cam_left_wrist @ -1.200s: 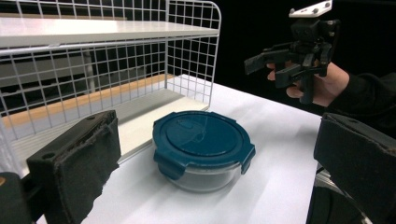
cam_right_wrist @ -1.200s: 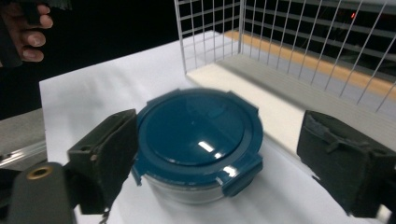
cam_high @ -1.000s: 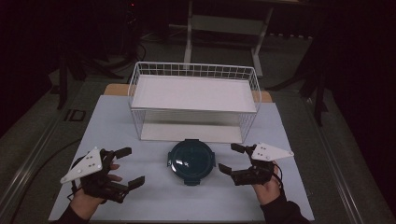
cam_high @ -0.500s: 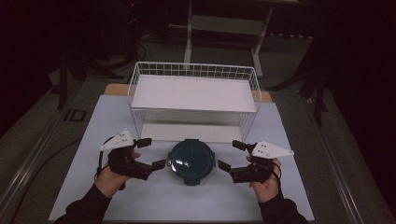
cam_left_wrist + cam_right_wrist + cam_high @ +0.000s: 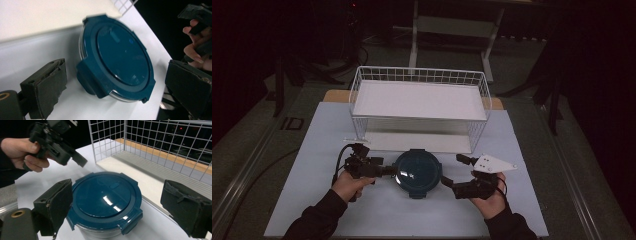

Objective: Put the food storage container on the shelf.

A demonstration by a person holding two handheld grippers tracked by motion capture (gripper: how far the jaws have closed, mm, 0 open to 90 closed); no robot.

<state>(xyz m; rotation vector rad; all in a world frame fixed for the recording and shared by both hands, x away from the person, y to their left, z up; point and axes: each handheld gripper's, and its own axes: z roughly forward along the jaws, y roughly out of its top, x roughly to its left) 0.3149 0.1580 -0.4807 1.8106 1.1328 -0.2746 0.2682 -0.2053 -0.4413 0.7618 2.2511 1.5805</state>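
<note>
Dark teal plastic forms the round lid of a container (image 5: 417, 172) that sits on a pale table (image 5: 312, 150), near its front edge and just in front of a white wire basket (image 5: 419, 100). The lid has four snap flaps around its rim, and a clear or pale body shows beneath it in both gripper views. A small raised oblong mark sits on the lid top, but no writing or brand can be read on it; glare and blur hide any detail.

The left gripper (image 5: 384, 170), held in the person's left hand (image 5: 348, 184), reaches in from the left, its tips right at the container's left edge. In the left gripper view its jaws stand wide apart with the container lying between them and touching neither; they grip nothing.

The right gripper (image 5: 451, 172), held in the right hand (image 5: 489, 197), sits just right of the container, a grey three-cornered plate on top. In the right gripper view its jaws are also spread wide, one to each side of the container, with nothing held.

The basket stands on a white board with a wooden strip behind it.
</note>
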